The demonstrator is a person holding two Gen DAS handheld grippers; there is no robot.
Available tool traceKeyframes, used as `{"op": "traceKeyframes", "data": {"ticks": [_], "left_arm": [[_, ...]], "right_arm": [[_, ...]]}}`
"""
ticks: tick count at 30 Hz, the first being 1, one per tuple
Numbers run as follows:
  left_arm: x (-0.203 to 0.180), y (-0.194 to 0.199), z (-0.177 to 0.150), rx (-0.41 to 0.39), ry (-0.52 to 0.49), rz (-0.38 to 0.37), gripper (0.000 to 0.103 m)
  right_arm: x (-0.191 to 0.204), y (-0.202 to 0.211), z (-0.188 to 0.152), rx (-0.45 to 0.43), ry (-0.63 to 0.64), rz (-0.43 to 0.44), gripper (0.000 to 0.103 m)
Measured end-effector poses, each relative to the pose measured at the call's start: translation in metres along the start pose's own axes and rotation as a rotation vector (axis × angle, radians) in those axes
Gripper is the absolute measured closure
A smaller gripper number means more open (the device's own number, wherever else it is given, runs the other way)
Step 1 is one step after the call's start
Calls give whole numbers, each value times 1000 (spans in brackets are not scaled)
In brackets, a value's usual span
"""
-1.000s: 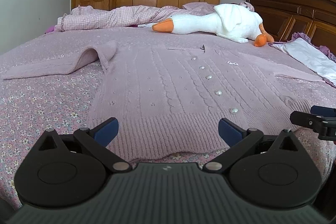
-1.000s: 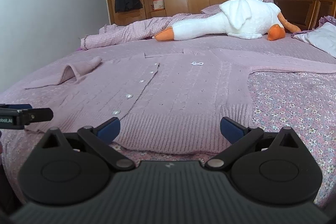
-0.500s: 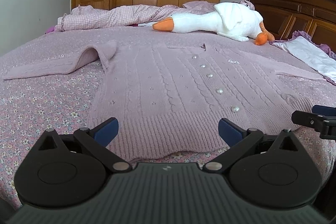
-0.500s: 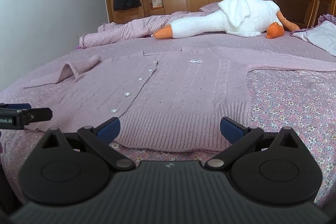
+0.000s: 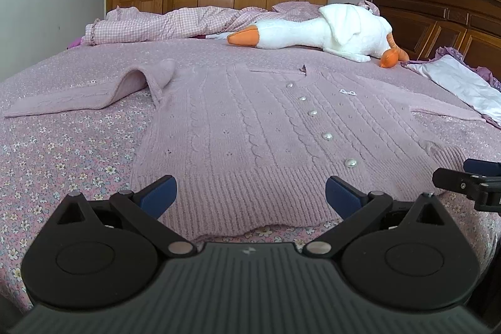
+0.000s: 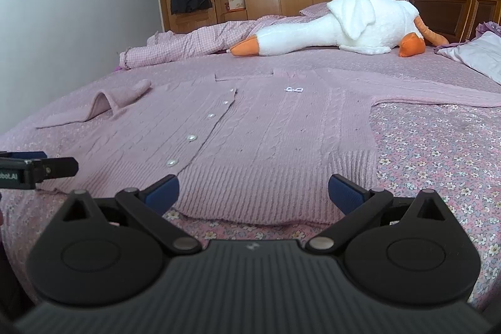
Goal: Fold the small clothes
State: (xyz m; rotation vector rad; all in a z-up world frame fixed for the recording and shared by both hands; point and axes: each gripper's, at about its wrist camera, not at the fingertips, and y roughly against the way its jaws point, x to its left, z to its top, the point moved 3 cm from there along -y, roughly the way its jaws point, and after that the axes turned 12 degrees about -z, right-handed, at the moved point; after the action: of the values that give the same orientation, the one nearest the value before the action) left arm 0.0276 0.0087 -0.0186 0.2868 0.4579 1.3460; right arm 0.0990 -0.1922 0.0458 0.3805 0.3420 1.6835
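Cardigan (image 5: 250, 140) flat on bedspread (image 5: 62, 152), long axis running away from jaws, hem nearest, collar far. Left gripper (image 5: 249, 193) and right gripper (image 6: 253, 191) spread wide, empty, just short of hem.

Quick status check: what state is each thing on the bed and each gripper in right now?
Left gripper: open, empty.
Right gripper: open, empty.
Pink knit cardigan: spread flat, buttoned, unfolded.
Cardigan's left sleeve: humped near the shoulder.
Plush goose: lying on its side.
Checked quilt: bunched up.
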Motion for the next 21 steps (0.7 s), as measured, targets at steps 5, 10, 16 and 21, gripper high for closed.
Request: {"op": "traceKeyframes", "data": {"ticks": [5, 10, 16, 21], "left_arm": [[0, -1, 0, -1, 1, -1, 0], [0, -1, 0, -1, 0, 0, 0], [0, 0, 1, -3, 1, 1, 0], [3, 3, 5, -13, 10, 7, 0]], "right_arm": [[1, 0, -1, 3, 5, 0, 0], [1, 0, -2, 4, 6, 0, 0], [2, 1, -3, 5, 14, 0, 0], [12, 0, 5, -5, -3, 23, 0]]}}
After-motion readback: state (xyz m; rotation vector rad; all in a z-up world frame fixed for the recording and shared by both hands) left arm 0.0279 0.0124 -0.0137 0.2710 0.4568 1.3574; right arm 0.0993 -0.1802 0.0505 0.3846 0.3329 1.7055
